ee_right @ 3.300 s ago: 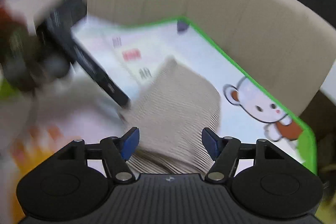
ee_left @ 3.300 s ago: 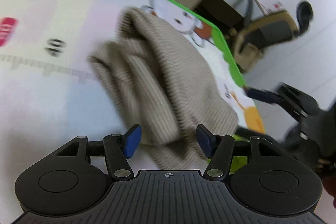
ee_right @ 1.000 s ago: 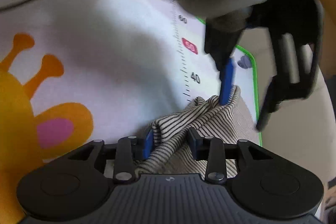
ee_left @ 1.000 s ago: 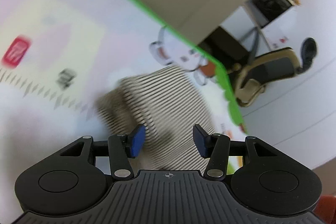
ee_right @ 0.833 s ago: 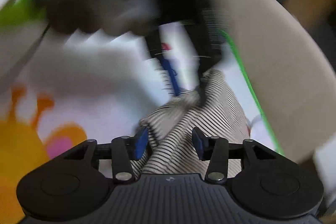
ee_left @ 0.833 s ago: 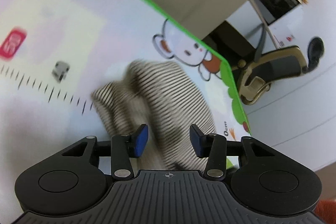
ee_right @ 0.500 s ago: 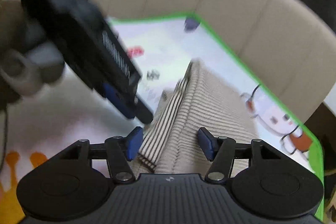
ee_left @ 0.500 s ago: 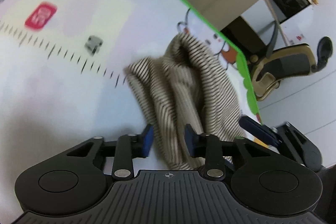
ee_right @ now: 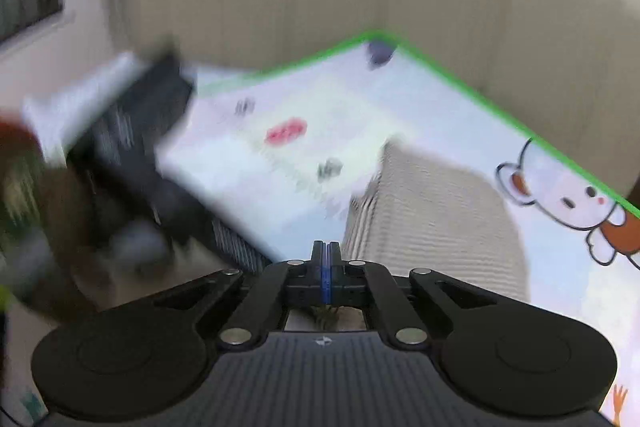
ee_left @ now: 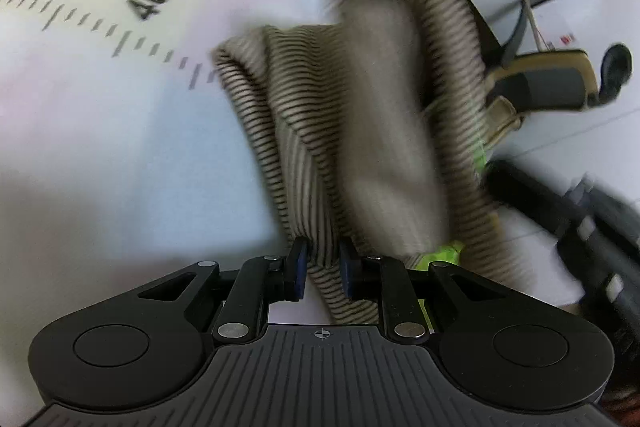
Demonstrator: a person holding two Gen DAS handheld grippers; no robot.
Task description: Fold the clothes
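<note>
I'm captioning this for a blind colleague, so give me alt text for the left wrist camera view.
The left gripper is closing its blue pads on a fold of a rumpled tan striped garment, which lies on a pale play mat printed with a ruler scale. A chair stands beyond the mat.

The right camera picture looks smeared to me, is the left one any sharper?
Somewhat: in the left wrist view the mat's printed ruler is crisp while the striped garment smears at its far folds; in the right wrist view nearly everything beyond the shut fingers is motion-blurred, and both bend like fisheye.
</note>
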